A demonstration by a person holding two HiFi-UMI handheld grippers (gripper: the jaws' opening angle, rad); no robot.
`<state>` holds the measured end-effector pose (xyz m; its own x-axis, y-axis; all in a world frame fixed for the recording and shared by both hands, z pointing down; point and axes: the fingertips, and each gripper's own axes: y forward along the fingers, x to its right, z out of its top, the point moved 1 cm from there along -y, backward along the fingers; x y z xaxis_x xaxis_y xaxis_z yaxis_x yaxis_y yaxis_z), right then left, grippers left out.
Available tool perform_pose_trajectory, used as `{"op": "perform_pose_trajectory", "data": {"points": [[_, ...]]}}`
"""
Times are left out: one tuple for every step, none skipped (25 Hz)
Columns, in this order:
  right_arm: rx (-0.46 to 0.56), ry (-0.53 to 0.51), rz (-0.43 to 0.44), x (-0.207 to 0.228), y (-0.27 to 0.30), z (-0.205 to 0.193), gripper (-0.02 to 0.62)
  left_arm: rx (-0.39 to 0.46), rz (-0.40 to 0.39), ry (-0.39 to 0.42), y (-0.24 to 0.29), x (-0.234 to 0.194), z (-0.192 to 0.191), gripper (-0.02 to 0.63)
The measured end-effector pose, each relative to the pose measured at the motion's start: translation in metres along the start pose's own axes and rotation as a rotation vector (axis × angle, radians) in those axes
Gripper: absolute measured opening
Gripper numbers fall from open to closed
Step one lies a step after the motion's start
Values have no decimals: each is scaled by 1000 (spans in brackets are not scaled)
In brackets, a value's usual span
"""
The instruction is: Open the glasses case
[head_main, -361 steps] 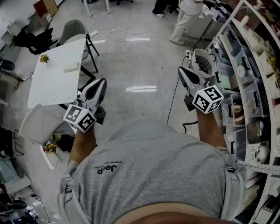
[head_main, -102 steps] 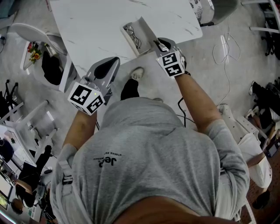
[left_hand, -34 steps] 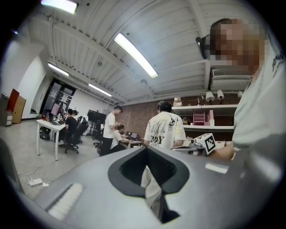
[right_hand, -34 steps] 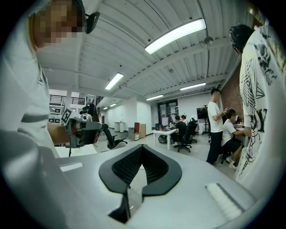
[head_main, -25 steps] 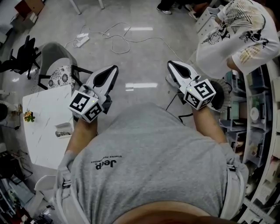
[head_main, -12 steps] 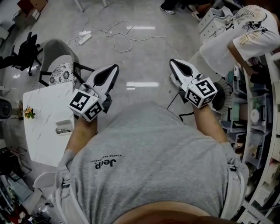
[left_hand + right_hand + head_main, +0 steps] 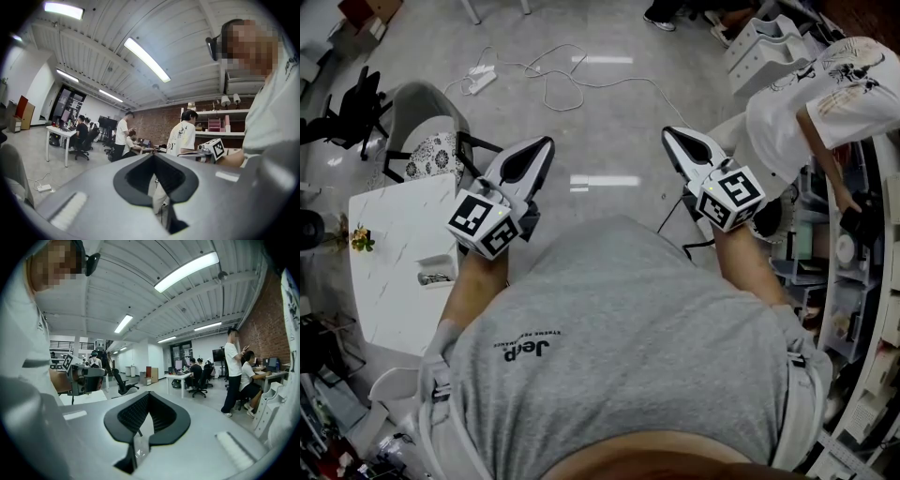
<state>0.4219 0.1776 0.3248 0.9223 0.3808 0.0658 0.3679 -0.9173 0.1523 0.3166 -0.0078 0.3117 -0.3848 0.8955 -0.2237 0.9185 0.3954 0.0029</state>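
Left gripper point(image 7: 542, 148) and right gripper point(image 7: 671, 136) both hang level, jaws together on nothing, since the glasses case point(image 7: 434, 272), well off beyond the left gripper on the worktop point(image 7: 389, 225), looks open and done.

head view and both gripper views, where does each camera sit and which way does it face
Head view: on the person's head, looking steeply down; shows the grey shirt, left gripper, right gripper, and the white table at left.
Left gripper view: on the left gripper, facing level along its shut jaws across the room; grey shirt at right.
Right gripper view: on the right gripper, along its shut jaws toward desks; grey shirt at left.
Shared: each gripper view catches the other gripper.
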Motion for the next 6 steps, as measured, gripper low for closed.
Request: {"op": "perform_pose_trajectory", "data": {"points": [[-1,0,1,0,-1,0,3,-1,1,-1,-1,0,0,49],[-1,1,3,-1,-1,0,3,-1,2,-1,-1,1,-1,49],[0,1,4,-1,-2,-1,2,-1,3,-3,-2,1,-2,49],[0,1,5,-2,-3,-1,2,-1,4,-4,-2,2,-2,49],[1,0,6,-3,-3,-1,3,-1,4,-6,-3,2,-3,49],[2,0,6,-3,-4,-2,3,-1,4,-8,-4,3,-3,49]]}}
